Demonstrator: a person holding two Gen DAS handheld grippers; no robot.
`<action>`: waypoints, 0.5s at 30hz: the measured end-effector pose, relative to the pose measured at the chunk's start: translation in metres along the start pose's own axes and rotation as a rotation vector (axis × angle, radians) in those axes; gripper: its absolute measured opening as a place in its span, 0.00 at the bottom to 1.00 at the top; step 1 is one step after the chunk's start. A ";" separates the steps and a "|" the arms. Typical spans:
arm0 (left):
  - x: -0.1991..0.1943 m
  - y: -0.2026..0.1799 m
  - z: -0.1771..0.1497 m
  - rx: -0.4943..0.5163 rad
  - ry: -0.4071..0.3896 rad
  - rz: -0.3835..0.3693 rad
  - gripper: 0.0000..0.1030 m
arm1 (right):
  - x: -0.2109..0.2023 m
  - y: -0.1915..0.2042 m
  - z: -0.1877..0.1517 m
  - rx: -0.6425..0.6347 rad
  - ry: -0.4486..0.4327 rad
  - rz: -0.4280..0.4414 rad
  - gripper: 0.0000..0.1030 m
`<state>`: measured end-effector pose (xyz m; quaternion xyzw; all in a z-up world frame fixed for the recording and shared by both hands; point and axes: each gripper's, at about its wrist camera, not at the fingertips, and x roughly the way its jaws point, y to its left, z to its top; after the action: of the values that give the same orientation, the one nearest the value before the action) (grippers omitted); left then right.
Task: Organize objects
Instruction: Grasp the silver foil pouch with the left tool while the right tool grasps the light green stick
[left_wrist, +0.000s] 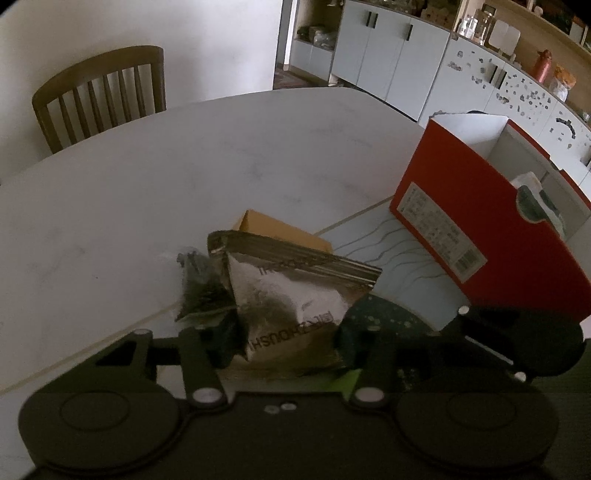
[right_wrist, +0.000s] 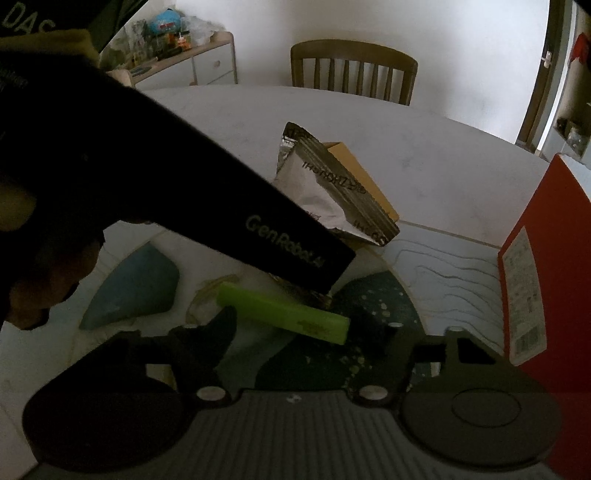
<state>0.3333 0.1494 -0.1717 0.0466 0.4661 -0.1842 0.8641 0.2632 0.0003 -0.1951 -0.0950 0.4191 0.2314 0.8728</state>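
Observation:
My left gripper (left_wrist: 286, 341) is shut on a silver foil pouch (left_wrist: 291, 295) with black lettering and holds it tilted above the patterned mat (left_wrist: 391, 243). The pouch also shows in the right wrist view (right_wrist: 325, 188), under the left gripper's black body (right_wrist: 221, 218). My right gripper (right_wrist: 306, 343) is open and empty, its fingers on either side of a green bar (right_wrist: 284, 312) that lies on the mat (right_wrist: 450, 273). A red box (left_wrist: 491, 229) with an open top stands at the right; it holds a packet (left_wrist: 535, 199).
A small tan cardboard box (left_wrist: 277, 230) lies behind the pouch on the white table (left_wrist: 184, 166). A dark crumpled bag (left_wrist: 201, 284) sits left of the pouch. A wooden chair (left_wrist: 99, 96) stands at the far edge. White cabinets (left_wrist: 391, 55) line the back.

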 end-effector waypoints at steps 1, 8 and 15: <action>0.000 -0.001 0.000 0.000 0.001 0.000 0.47 | -0.001 -0.001 0.000 0.003 0.000 -0.001 0.54; -0.005 -0.001 -0.002 -0.025 0.010 -0.007 0.45 | -0.008 -0.001 -0.001 -0.005 0.004 -0.012 0.26; -0.018 -0.006 -0.008 -0.032 0.004 0.004 0.45 | -0.018 0.002 -0.013 -0.046 -0.015 0.003 0.22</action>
<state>0.3163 0.1511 -0.1609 0.0343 0.4708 -0.1749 0.8641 0.2436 -0.0078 -0.1896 -0.1128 0.4072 0.2431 0.8731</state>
